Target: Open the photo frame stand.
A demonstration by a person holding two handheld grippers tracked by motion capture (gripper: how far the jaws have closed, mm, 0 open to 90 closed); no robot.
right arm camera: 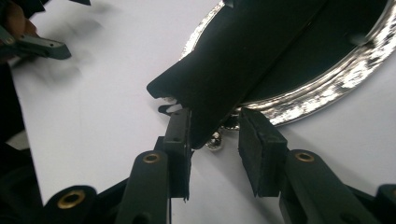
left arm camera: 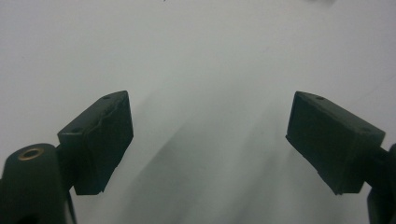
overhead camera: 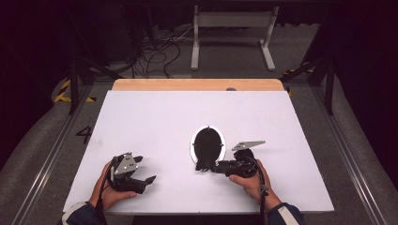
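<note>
An oval dish with a shiny silver rim (overhead camera: 192, 140) (right arm camera: 327, 88) lies near the middle of the white table. A flat black piece (overhead camera: 206, 145) (right arm camera: 233, 60) lies across it and sticks out over its near edge. My right gripper (overhead camera: 206, 166) (right arm camera: 215, 126) points left at that overhanging end. The black end sits between its jaws: the left pad (right arm camera: 180, 135) touches it, while the right pad (right arm camera: 257, 144) stands a little off it. A small silver bead (right arm camera: 215, 140) shows in the gap. My left gripper (overhead camera: 145, 169) (left arm camera: 210, 140) rests at the front left, open wide over bare white surface.
The white sheet (overhead camera: 155, 117) covers a wooden table whose far edge (overhead camera: 197, 84) shows. Beyond it on the floor stand a white frame (overhead camera: 232, 28) and loose cables (overhead camera: 159, 51). The left hand's gripper (right arm camera: 42, 46) shows at the top left of the right gripper view.
</note>
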